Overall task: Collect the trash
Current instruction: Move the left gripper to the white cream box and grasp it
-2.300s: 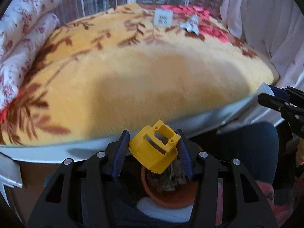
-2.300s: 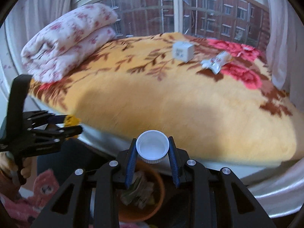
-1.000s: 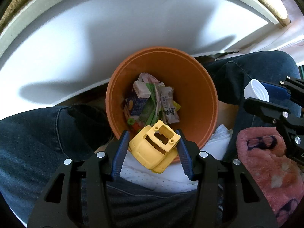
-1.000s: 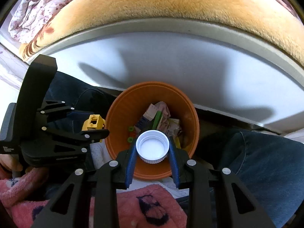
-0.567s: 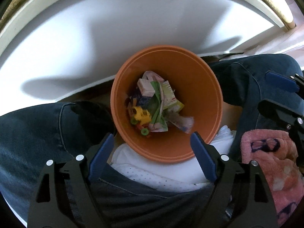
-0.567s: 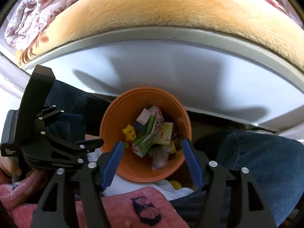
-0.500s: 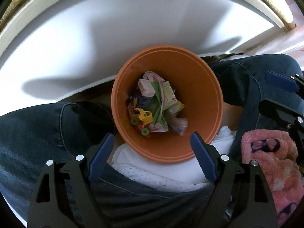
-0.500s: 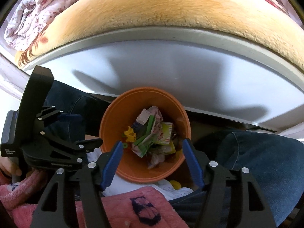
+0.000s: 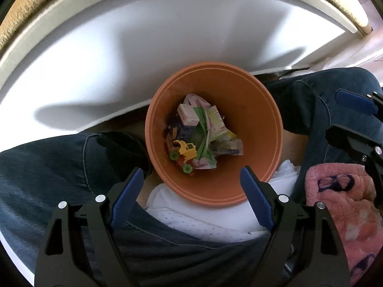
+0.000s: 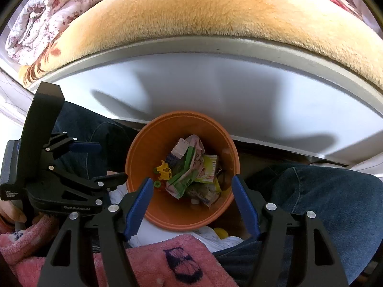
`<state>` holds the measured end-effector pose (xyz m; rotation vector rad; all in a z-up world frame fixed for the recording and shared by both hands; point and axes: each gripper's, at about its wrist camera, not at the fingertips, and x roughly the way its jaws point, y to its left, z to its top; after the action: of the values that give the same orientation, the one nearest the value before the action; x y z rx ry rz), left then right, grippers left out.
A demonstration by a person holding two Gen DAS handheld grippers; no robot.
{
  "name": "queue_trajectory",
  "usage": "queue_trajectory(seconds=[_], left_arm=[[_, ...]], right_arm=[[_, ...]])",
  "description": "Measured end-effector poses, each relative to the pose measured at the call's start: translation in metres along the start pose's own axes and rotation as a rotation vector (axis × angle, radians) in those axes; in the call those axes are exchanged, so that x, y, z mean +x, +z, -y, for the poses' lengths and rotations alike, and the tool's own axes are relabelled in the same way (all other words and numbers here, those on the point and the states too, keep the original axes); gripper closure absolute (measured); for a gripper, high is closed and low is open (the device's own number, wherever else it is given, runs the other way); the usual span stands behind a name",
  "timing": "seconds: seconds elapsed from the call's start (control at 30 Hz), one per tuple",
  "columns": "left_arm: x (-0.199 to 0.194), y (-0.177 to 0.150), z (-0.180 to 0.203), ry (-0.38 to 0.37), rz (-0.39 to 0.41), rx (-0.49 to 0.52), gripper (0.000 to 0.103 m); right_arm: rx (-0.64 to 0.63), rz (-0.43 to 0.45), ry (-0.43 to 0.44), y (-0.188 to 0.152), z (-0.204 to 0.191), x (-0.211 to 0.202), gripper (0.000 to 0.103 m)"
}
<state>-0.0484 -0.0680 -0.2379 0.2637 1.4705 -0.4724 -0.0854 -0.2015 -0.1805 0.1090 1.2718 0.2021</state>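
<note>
**Left wrist view: both grippers wide open above the filled orange bin**

Left wrist view, looking straight down. The orange bin (image 9: 261, 119), round and smooth-walled, stands between the person's jeans-clad legs (image 9: 59, 167), below the white side panel of the bed (image 9: 143, 47). At the bottom of the bin lies a heap of trash: crumpled green-and-pink wrappers (image 9: 205, 141), a small pale carton (image 9: 188, 117) at the heap's far edge, and a yellow toy part (image 9: 186, 151) at its near left edge, touching two small green wheels (image 9: 187, 168). The yellow part is blocky moulded plastic with window-like cut-outs. The left gripper (image 9: 191, 186) hangs over the near rim of the bin; its jaws have just been opening and now stand wide apart with nothing between the blue pads. The right gripper (image 9: 354, 119) shows at the right of the bin, over a pink fleece sleeve (image 9: 340, 205).

Right wrist view, tilted steeply down. The right gripper (image 10: 192, 196) also frames the bin (image 10: 143, 155); its jaws have just been opening and hold nothing. The same heap shows inside, with the yellow toy part (image 10: 164, 169) at its left. A white cap cannot be made out among the wrappers. Left of the bin, the left gripper (image 10: 95, 162) appears side-on. Beyond the bin, the bed carries an ochre blanket (image 10: 215, 12).
</note>
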Motion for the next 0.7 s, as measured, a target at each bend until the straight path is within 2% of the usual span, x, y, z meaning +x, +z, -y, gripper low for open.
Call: queue_trajectory(seconds=[0.17,0.5,0.7], left_arm=[[-0.022,0.002,-0.004,-0.006,0.059,-0.006,0.022],[-0.116,0.028,-0.020,0.037,0.335,-0.030,0.022],[-0.161,0.055,-0.031,0.077,0.466,-0.043,0.022]], right_arm=[[0.010,0.020,0.008,0.002,0.002,-0.008,0.036],[-0.001,0.104,0.042,0.016,-0.001,-0.040,0.034],[-0.015,0.210,0.056,0.029,0.000,-0.070,0.034]])
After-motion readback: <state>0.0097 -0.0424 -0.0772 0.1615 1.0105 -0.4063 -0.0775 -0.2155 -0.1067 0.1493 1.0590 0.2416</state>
